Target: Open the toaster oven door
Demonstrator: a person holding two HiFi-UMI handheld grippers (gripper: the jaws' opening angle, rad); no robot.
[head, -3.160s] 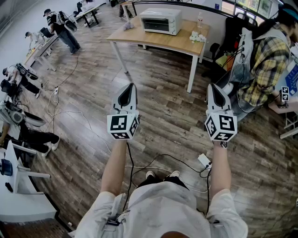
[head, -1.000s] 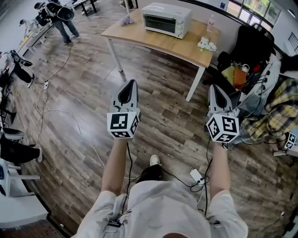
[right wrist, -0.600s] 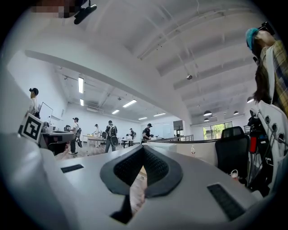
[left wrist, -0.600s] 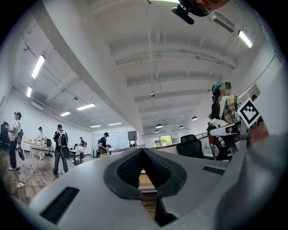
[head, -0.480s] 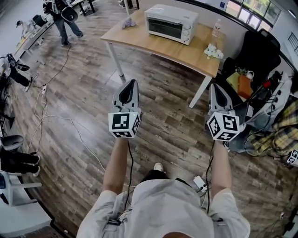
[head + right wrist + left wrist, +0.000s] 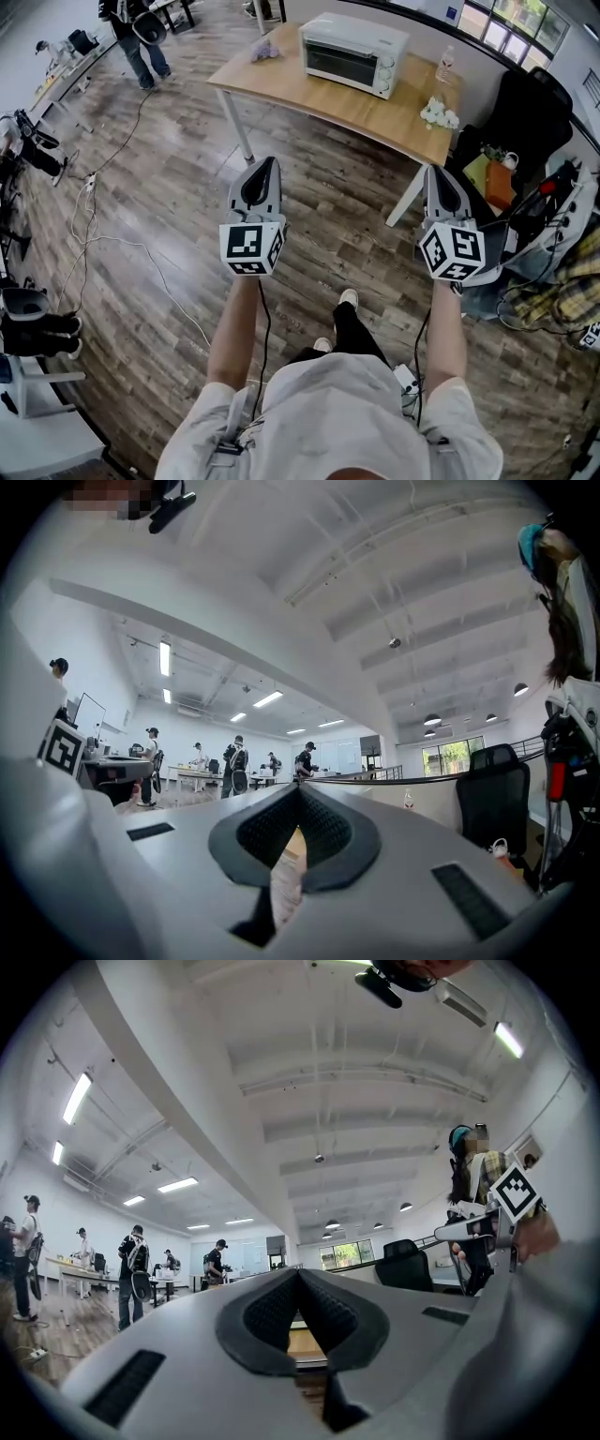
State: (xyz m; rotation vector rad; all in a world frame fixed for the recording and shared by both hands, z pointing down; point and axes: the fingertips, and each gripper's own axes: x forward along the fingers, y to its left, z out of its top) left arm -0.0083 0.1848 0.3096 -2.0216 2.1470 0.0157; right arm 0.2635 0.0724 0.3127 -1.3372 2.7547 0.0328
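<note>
A white toaster oven (image 6: 353,41) with its glass door closed stands on a light wooden table (image 6: 375,108) at the top of the head view. Both grippers are held out over the wood floor, well short of the table. My left gripper (image 6: 263,163) points toward the table's near left leg, its jaws shut and empty. My right gripper (image 6: 439,172) is level with it, near the table's right leg, also shut with nothing in it. In the left gripper view the shut pads (image 6: 298,1274) hide most of the table; in the right gripper view the pads (image 6: 298,792) do the same.
On the table lie a purple soft thing (image 6: 263,50), a white flower bunch (image 6: 438,113) and a bottle (image 6: 446,64). A black office chair (image 6: 527,103) and bags (image 6: 497,183) stand right of the table. Cables (image 6: 122,246) trail across the floor at left. People stand at benches far left (image 6: 138,28).
The table and toaster oven have come closer and lower in the head view as I walked forward. Both grippers stayed shut and level. A foot now shows stepping forward.
</note>
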